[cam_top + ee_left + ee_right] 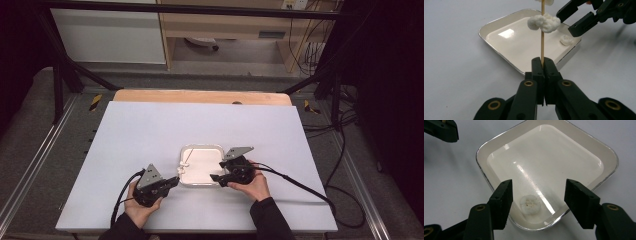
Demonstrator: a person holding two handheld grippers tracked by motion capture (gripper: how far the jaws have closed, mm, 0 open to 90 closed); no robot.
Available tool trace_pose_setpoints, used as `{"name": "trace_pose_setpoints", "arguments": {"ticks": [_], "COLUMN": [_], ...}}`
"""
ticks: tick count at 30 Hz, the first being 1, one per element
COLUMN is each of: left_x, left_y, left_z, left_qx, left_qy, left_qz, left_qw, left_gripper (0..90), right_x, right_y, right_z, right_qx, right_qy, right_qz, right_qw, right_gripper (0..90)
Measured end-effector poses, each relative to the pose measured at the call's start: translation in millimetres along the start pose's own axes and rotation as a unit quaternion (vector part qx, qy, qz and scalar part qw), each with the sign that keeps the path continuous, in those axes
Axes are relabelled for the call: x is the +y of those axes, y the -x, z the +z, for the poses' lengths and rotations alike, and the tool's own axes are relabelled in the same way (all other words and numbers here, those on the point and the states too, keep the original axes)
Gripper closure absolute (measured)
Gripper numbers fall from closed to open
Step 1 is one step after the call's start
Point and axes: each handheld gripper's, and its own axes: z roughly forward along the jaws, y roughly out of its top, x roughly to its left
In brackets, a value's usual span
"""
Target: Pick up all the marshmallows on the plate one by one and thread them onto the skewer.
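1. White marshmallow pieces are the things in hand: one threaded piece (544, 23) sits on a wooden skewer (542, 37), and one loose piece (530, 204) lies in a shallow white tray (499, 147).
2. Left tongs (543, 62) are pinched tight on the skewer's lower end, holding it upright; the threaded piece sits well above their tips.
3. Right tongs (537, 192) stand partly apart, their jaws on either side of the loose piece without touching it; the piece lies near the tray's corner closest to them.
4. From the high view, the left tongs (176, 180) and right tongs (216, 178) flank the tray (200, 150) on a pale table (150, 130).
5. Seen from the left tongs, the right tongs (571, 21) hover just beyond the skewer.
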Motion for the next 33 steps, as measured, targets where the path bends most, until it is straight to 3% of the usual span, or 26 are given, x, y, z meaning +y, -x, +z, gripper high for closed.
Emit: {"name": "trace_pose_setpoints", "arguments": {"ticks": [22,33], "left_x": [0.5,1.0], "left_y": [-0.1,0.6], "left_z": [-0.1,-0.1], "left_qx": [-0.001,-0.002], "left_qy": [-0.001,0.0], "left_qz": [0.003,0.005], "left_qw": [1.0,1.0], "left_gripper": [88.9,88.9], "right_x": [-8.7,-8.8], "right_y": [-3.6,-3.2], "right_z": [14.7,14.2], "right_qx": [0.008,0.018], "right_qy": [-0.026,-0.027], "right_qz": [-0.033,-0.02], "right_qw": [0.9991,0.9993], "right_gripper": [62.6,72.3]}}
